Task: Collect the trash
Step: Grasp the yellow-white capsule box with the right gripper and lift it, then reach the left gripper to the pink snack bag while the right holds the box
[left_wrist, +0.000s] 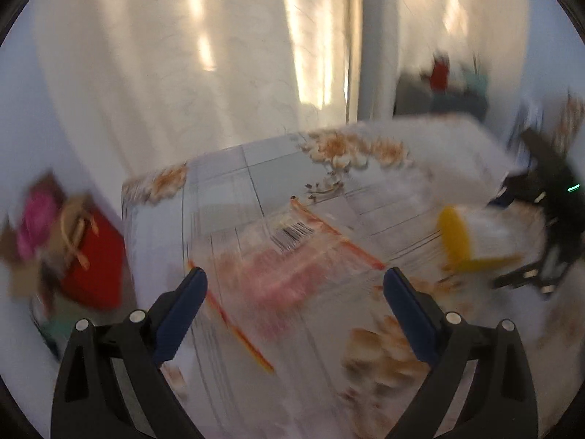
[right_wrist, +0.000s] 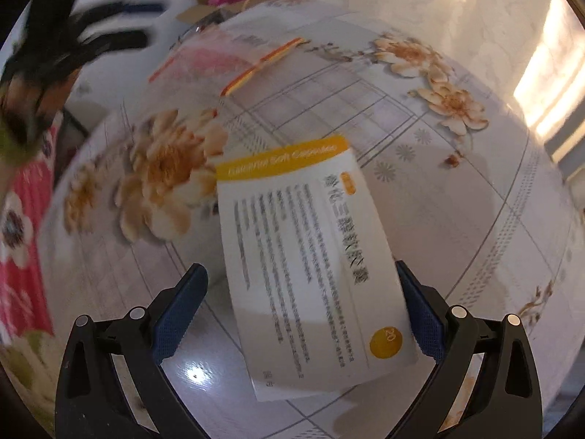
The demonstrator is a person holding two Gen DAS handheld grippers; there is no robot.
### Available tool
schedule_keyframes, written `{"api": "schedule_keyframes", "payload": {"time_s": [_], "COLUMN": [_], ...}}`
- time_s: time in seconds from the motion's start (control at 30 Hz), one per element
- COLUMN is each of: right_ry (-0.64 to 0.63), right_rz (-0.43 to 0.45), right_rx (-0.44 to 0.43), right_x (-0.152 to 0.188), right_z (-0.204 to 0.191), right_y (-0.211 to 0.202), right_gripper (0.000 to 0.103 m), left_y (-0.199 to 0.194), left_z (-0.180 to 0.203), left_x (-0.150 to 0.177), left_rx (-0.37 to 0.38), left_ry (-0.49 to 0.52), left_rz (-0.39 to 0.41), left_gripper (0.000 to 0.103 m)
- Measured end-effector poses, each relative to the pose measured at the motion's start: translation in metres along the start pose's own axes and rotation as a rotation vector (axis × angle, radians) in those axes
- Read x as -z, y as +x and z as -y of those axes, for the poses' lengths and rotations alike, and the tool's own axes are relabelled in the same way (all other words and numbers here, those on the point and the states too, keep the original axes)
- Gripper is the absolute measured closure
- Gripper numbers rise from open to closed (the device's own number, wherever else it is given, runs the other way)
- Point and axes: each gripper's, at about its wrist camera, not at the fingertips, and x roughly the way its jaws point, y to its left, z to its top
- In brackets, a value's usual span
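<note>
- Left claw [left_wrist: 292, 285]: jaws wide apart, empty, over clear plastic wrapper w/ orange edges & barcode [left_wrist: 289, 252] lying on floral-print counter [left_wrist: 226, 175].
- Right claw [right_wrist: 299, 285]: jaws apart, white-and-yellow cardboard medicine box [right_wrist: 310, 256] lying on counter between them; contact unclear.
- Both views motion-blurred.

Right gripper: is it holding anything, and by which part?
Nothing is gripped yet. The right gripper stands open around the near end of the white-and-yellow medicine box, which lies on the table; whether the right finger touches its edge cannot be told.
</note>
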Motion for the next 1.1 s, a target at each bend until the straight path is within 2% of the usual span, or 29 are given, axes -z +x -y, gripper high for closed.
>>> {"api": "schedule_keyframes", "payload": {"time_s": [0.17,0.27,0.3,0.33,0.4,0.47,0.5,0.57,0.63,0.67,0.73,0.8,0.93,1.0,1.1], "right_ry": [-0.048,-0.053,-0.051,-0.046,-0.035,-0.021,-0.017,-0.002,0.029,0.055,0.107,0.152,0.243,0.292,0.38], "right_rz": [0.017,0.04,0.048,0.055,0.067,0.074,0.076,0.079,0.075,0.071,0.061,0.056,0.041,0.04,0.042], "right_rx": [0.017,0.01,0.006,0.0,-0.007,-0.008,-0.007,0.006,0.041,0.061,0.069,0.096,0.141,0.157,0.203], "right_x": [0.004,0.005,0.005,0.006,0.01,0.012,0.013,0.015,0.021,0.024,0.033,0.047,0.08,0.1,0.136], "right_z": [-0.01,-0.014,-0.015,-0.015,-0.016,-0.018,-0.018,-0.02,-0.022,-0.023,-0.015,-0.018,-0.027,-0.033,-0.046], "right_y": [0.001,0.0,0.0,-0.001,-0.005,-0.008,-0.008,-0.012,-0.016,-0.019,-0.025,-0.031,-0.045,-0.055,-0.071], "right_gripper": [0.008,0.008,0.008,0.008,0.008,0.008,0.009,0.017,0.027,0.034,0.034,0.034,0.034,0.034,0.034], "left_y": [0.039,0.07,0.079,0.077,0.078,0.073,0.069,0.061,0.054,0.05,0.041,0.028,0.002,-0.018,-0.04], "left_z": [0.017,0.021,0.022,0.017,0.008,0.007,0.007,0.011,0.018,0.022,0.034,0.051,0.084,0.106,0.134], "left_x": [-0.011,-0.006,-0.004,-0.006,-0.01,-0.01,-0.009,-0.008,-0.006,-0.005,-0.001,0.007,0.027,0.042,0.062], "left_rx": [0.032,0.041,0.029,0.039,0.054,0.069,0.073,0.082,0.076,0.068,0.059,0.105,0.145,0.193,0.316], "left_ry": [0.23,0.306,0.324,0.303,0.246,0.218,0.211,0.187,0.158,0.143,0.121,0.081,0.011,-0.048,-0.164], "left_rz": [-0.079,-0.202,-0.244,-0.224,-0.26,-0.244,-0.235,-0.23,-0.233,-0.236,-0.245,-0.257,-0.289,-0.304,-0.314], "left_gripper": [0.008,0.008,0.005,0.006,0.01,0.02,0.026,0.04,0.065,0.069,0.076,0.08,0.083,0.083,0.083]}}
